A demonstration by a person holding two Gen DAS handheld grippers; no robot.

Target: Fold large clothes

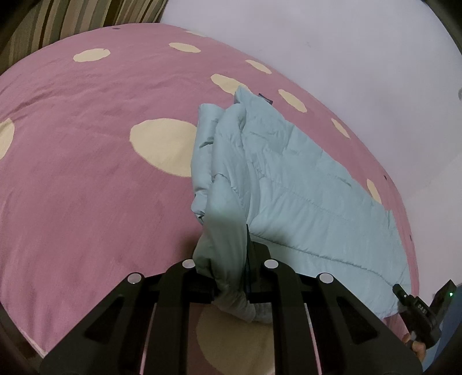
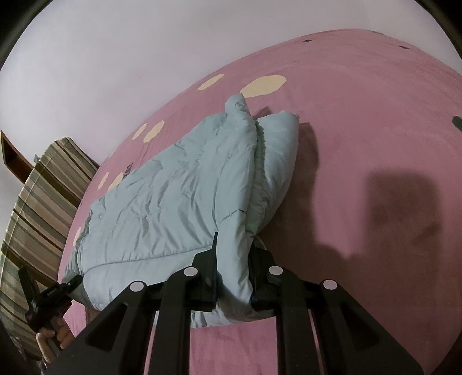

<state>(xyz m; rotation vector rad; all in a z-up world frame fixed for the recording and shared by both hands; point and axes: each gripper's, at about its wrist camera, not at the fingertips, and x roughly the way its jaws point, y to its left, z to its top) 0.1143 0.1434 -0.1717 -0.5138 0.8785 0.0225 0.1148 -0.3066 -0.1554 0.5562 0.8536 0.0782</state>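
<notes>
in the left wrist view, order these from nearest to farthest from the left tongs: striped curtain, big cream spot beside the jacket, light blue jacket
1. Light blue jacket: clamped in the left tongs, spreading up and to the right.
2. Big cream spot: on the pink bedcover, just left of the jacket's far end.
3. Striped curtain: top left corner, beyond the bed.

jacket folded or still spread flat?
Folded: the jacket lies doubled in stacked layers on the bed, near corners pinched by both grippers.

The jacket [image 1: 288, 178] lies on the bedspread [image 1: 86, 173], beside the wall [image 1: 346, 43], one corner in each claw
</notes>
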